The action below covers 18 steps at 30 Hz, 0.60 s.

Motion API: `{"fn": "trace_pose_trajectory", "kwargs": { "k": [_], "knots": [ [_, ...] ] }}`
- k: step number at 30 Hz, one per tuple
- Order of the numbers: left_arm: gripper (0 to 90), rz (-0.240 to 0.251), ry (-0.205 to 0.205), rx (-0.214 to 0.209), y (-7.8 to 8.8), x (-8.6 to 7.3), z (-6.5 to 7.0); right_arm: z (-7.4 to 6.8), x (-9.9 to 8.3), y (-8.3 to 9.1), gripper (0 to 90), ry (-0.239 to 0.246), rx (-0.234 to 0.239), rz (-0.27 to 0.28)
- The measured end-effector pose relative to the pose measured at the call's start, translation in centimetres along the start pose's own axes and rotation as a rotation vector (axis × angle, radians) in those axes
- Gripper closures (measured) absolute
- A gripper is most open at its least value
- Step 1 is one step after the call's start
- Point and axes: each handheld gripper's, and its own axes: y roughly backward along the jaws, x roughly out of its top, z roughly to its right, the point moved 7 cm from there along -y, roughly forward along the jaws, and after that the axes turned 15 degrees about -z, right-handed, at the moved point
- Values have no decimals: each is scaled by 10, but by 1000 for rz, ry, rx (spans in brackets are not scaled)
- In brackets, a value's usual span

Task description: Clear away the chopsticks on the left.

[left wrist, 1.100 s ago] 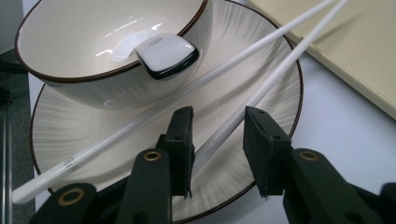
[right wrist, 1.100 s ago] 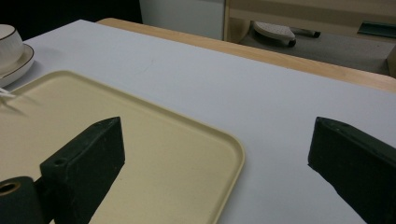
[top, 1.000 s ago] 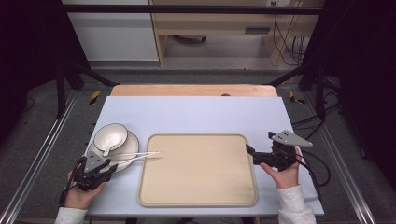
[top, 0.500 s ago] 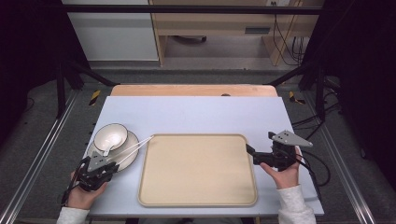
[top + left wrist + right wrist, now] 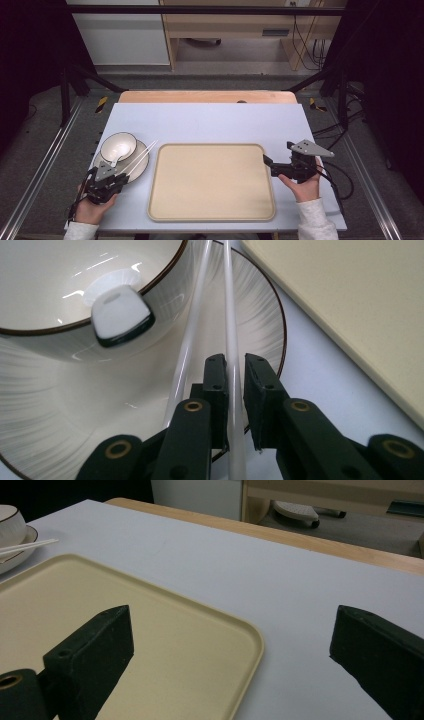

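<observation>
Your left gripper (image 5: 235, 372), jaws narrow around one chopstick (image 5: 231, 315) running straight ahead over the plate (image 5: 270, 325), seems barely clamped; your right gripper (image 5: 232, 645) gapes wide.

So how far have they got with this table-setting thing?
Barely begun, it seems. The tray is bare, and the bowl, with a spoon in it, sits on its plate. The left gripper has one of two chopsticks between its jaws, a slight gap on one side. The right gripper waits open by the tray. Whatever is planned looks mostly undone.
</observation>
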Motion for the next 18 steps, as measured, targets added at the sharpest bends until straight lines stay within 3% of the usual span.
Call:
{"fn": "trace_pose_trajectory", "kwargs": {
  "k": [7, 11, 18],
  "knots": [
    [771, -36, -8, 21, -6, 13, 3, 1, 1, 2, 43, -5, 2, 3],
    [774, -87, 4, 39, -16, 22, 3, 1, 1, 2, 43, -5, 5, 3],
    [808, -117, 12, 38, -24, 23, 3, 1, 0, 1, 43, -5, 8, -4]
  ]
}}
